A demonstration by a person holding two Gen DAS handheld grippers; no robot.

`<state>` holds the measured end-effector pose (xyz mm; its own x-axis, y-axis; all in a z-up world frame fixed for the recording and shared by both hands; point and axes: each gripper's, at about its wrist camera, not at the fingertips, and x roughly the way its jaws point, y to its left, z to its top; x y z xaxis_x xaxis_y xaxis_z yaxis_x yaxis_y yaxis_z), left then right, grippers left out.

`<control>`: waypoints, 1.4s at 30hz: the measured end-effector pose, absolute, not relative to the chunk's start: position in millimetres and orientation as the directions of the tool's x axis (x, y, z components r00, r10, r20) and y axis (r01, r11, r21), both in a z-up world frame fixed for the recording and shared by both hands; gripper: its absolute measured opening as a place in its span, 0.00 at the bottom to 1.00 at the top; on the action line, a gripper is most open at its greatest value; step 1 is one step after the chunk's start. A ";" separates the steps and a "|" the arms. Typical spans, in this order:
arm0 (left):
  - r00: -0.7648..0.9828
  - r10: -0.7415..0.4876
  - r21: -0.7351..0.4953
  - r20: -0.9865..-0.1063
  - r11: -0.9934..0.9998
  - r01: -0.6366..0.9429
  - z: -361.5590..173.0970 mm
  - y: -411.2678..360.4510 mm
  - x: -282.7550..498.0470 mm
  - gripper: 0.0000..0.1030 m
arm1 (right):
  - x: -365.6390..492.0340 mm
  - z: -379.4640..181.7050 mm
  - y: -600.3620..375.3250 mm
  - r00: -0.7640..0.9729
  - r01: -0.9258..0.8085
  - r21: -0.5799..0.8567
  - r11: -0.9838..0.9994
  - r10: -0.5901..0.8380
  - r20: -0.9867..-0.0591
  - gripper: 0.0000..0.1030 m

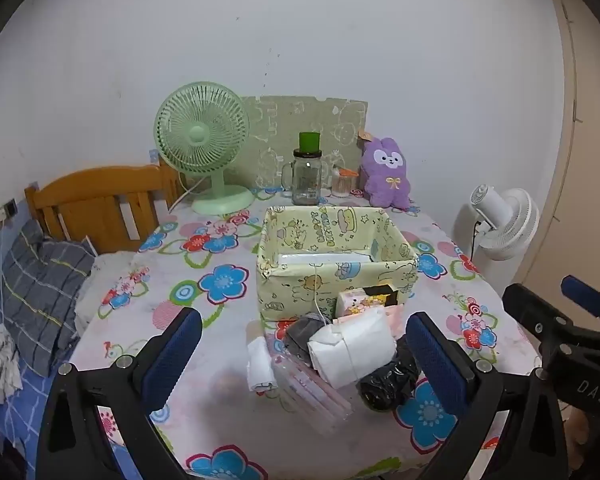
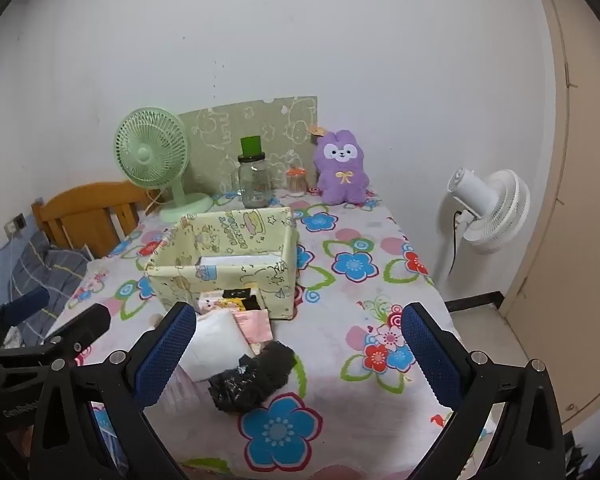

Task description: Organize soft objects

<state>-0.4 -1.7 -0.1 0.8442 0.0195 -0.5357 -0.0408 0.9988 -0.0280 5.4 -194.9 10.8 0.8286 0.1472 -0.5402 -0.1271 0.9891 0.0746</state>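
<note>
Several soft items: a pile lies at centre-bottom of the left view, just in front of the box (image 1: pixel 336 264), outside it.
Pile contents: white wad (image 1: pixel 352 346) tied with string, black bag (image 1: pixel 388 380), grey bundle (image 1: pixel 300 330), small white roll (image 1: pixel 260 364), pink packet (image 1: pixel 316 396), and a cartoon-print pack (image 1: pixel 360 302) touching the box front.
Box: open, yellow cartoon print, mid-frame; only a flat white lining or sheet shows inside, the rest of the floor is hidden.
Left gripper (image 1: pixel 304 352): released, fingers spread wide at the lower edge, the pile seen between them, touching nothing.
Right gripper (image 2: pixel 300 348): released too, holding nothing; the bag sits between its fingers in its own view.
Progress: seemingly at the start; no pile item is visibly in the box, so all are left to move.
Table (image 1: pixel 180 360): floral cloth.
Back row, upper centre: green fan (image 1: pixel 202 144), jar (image 1: pixel 306 176), purple plush (image 1: pixel 384 172) upright by the wall, well apart from the pile; whether it belongs to the task cannot be told.
Right edge: white fan (image 1: pixel 504 228).
Left edge: bed (image 1: pixel 100 200).
</note>
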 end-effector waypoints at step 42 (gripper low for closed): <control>0.859 0.040 -0.026 -0.511 0.998 -0.062 2.8 0.4 -2.1 1.00 | 2.7 19.7 -197.5 0.844 -0.125 0.104 0.987 0.161 -0.511 1.00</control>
